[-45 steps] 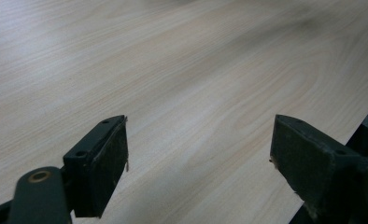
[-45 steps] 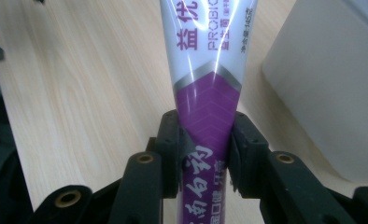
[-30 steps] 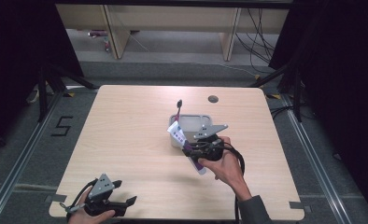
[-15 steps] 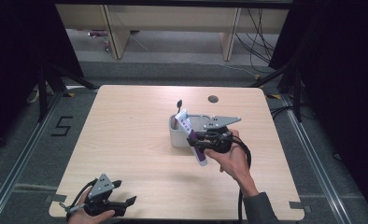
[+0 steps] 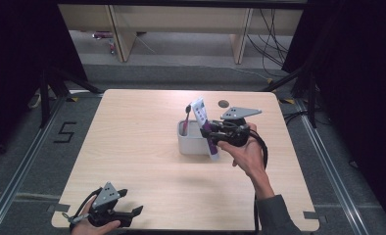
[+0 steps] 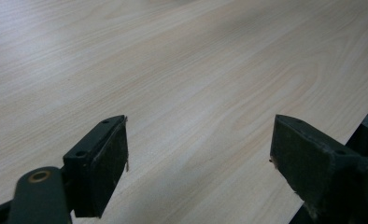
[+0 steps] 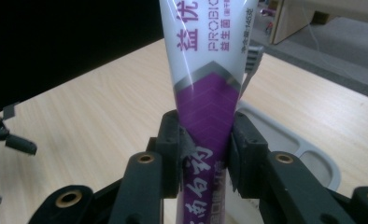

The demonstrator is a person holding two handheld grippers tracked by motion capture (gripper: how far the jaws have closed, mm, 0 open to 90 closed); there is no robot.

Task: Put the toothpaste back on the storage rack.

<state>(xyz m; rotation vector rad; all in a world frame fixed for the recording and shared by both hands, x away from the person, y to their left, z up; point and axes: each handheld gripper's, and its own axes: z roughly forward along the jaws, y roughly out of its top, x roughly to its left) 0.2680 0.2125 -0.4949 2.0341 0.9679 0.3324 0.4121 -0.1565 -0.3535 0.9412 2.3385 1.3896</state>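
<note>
Right gripper [image 7: 205,140] clamped on toothpaste tube [image 7: 209,88], tilted over cup [image 5: 193,140]. Stand tube upright, lower beside toothbrush [image 5: 186,113], release once seated. Left gripper [image 5: 113,214] open, empty, on table [image 5: 132,147].

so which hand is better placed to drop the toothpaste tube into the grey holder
Right. The right gripper is clamped on the toothpaste tube directly beside the grey holder. The left gripper rests open at the table's near edge, far away.
</note>
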